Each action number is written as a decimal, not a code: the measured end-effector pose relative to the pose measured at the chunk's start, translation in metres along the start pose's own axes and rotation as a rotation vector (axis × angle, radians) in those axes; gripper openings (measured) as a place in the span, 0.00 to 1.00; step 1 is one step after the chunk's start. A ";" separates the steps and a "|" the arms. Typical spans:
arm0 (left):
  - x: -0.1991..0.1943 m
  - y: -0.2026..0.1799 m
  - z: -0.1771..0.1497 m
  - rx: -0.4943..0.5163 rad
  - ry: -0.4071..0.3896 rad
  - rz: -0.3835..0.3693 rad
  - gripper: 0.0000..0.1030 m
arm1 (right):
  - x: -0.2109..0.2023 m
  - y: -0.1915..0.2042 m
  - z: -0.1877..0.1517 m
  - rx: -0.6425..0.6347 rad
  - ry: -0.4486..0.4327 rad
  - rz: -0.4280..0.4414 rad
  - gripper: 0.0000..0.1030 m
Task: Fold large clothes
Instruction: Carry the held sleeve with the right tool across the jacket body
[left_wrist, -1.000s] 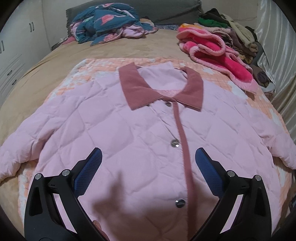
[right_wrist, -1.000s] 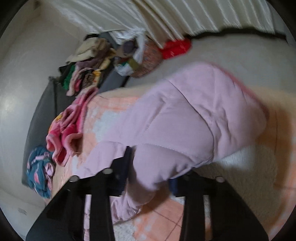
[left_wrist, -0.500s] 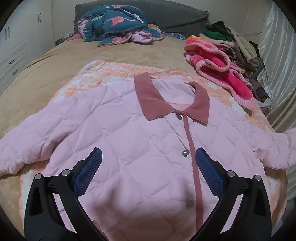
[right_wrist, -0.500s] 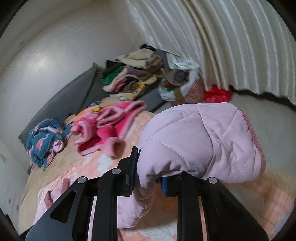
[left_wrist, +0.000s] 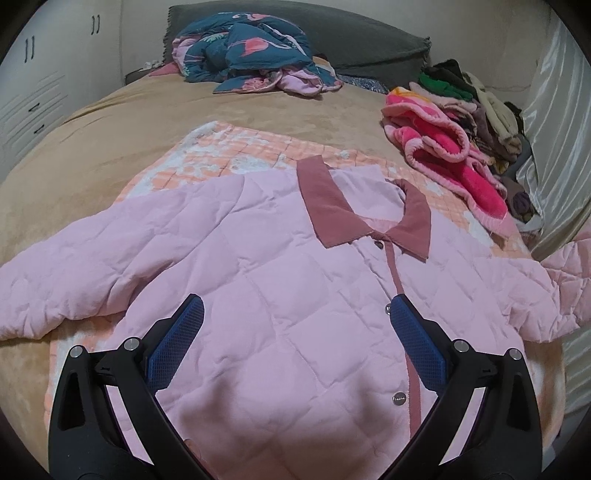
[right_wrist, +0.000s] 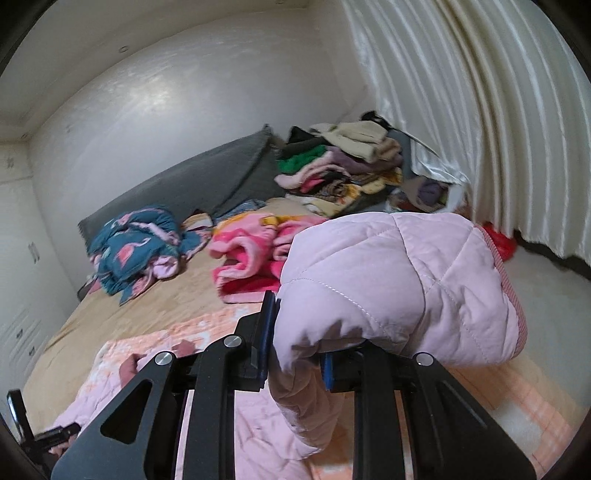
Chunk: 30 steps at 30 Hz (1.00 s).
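1. Pink quilted jacket (left_wrist: 280, 295): lies face up, buttoned, on the bed (left_wrist: 129, 122), rose collar (left_wrist: 332, 210) toward the headboard.
2. One sleeve (right_wrist: 399, 288) is lifted clear of the bed, cuff bunched.

Jacket (left_wrist: 280, 295): pale pink, diamond-quilted; collar (left_wrist: 332, 206) and front placket dusty rose; snaps silver. Mat (left_wrist: 236, 147) beneath: orange-and-white check. Bedspread (left_wrist: 110, 140): tan. Bundle (left_wrist: 251, 51) at the headboard: teal with pink flamingo print. Blanket (left_wrist: 443, 155): hot pink, lighter pink edging. Curtain (right_wrist: 480, 110): cream, glossy.
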<state>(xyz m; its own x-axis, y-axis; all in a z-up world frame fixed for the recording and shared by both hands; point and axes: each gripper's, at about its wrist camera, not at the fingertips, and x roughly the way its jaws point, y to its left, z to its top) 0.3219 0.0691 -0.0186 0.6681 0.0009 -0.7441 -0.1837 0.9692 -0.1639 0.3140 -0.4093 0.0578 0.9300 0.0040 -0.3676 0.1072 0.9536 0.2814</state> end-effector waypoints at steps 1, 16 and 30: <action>-0.002 0.001 0.000 -0.001 -0.004 -0.001 0.92 | 0.000 0.006 0.002 -0.011 -0.001 0.007 0.19; -0.013 0.023 0.004 -0.060 -0.034 -0.002 0.92 | 0.012 0.087 0.001 -0.159 0.003 0.100 0.19; -0.008 0.051 0.009 -0.160 -0.011 -0.062 0.92 | 0.038 0.176 -0.033 -0.272 0.042 0.206 0.19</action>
<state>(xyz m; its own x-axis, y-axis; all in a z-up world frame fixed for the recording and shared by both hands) 0.3135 0.1210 -0.0153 0.6894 -0.0545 -0.7223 -0.2535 0.9160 -0.3111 0.3567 -0.2317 0.0644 0.9065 0.2113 -0.3654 -0.1838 0.9769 0.1089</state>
